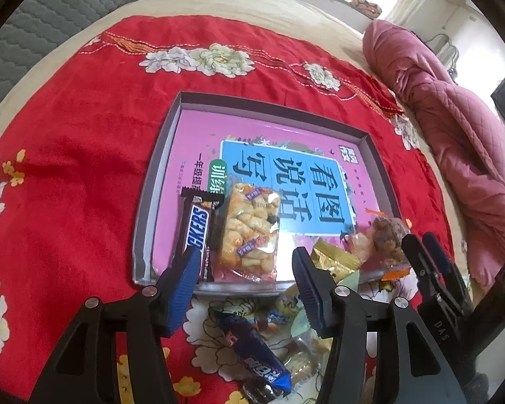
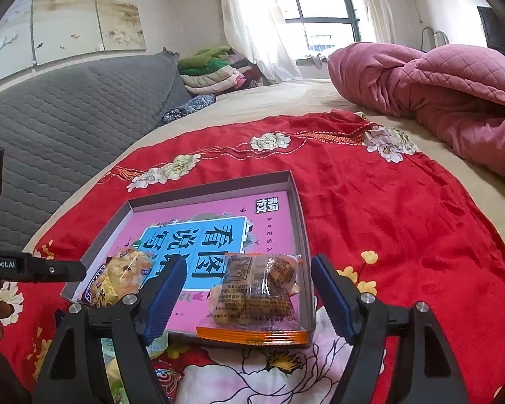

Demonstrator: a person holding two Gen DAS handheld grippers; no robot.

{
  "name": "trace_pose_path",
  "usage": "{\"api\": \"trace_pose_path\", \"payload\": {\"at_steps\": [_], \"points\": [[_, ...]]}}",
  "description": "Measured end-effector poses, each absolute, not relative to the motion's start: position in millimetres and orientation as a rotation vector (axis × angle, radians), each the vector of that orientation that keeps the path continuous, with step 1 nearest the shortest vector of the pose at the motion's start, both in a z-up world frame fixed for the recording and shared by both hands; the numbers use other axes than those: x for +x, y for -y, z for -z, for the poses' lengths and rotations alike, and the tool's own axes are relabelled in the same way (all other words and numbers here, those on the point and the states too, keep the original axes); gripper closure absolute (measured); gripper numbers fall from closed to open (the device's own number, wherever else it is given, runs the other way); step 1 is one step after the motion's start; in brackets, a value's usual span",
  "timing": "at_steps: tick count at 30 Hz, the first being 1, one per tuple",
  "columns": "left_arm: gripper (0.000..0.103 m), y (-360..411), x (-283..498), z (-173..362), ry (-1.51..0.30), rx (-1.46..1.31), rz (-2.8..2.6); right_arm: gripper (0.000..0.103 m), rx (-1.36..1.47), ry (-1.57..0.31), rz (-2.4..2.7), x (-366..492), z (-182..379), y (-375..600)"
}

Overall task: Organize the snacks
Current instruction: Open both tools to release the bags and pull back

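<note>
A shallow box lid with a pink printed floor [image 1: 198, 124] [image 2: 215, 185] lies on a red floral cloth. In it lie a Snickers bar [image 1: 196, 232], a clear bag of yellow crackers [image 1: 249, 232] [image 2: 124, 276] and a clear orange-edged bag of brown snacks [image 2: 256, 299] [image 1: 385, 235] at the near right corner. My left gripper [image 1: 245, 279] is open and empty just before the box's near edge, above loose snacks. My right gripper [image 2: 249, 296] is open, its fingers either side of the orange-edged bag, not touching it.
Loose snacks lie on the cloth in front of the box: a blue-wrapped bar [image 1: 252, 350], a gold wrapper [image 1: 333, 259] and small packets [image 1: 286, 303]. A pink quilt [image 2: 437, 94] is bunched at the right. A grey padded headboard [image 2: 67, 114] stands at the left.
</note>
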State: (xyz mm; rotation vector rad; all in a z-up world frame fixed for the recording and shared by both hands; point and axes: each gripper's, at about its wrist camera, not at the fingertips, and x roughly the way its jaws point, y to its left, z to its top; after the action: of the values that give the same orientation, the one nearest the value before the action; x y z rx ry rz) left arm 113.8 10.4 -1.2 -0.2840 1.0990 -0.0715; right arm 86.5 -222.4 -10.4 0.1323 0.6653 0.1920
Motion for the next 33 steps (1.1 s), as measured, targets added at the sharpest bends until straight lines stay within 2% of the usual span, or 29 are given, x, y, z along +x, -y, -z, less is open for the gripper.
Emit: {"api": "trace_pose_path", "payload": {"at_steps": [33], "points": [[0.045, -3, 87, 2, -1.117, -0.230, 0.135, 0.022, 0.119, -0.670, -0.236, 45, -13, 210]]}}
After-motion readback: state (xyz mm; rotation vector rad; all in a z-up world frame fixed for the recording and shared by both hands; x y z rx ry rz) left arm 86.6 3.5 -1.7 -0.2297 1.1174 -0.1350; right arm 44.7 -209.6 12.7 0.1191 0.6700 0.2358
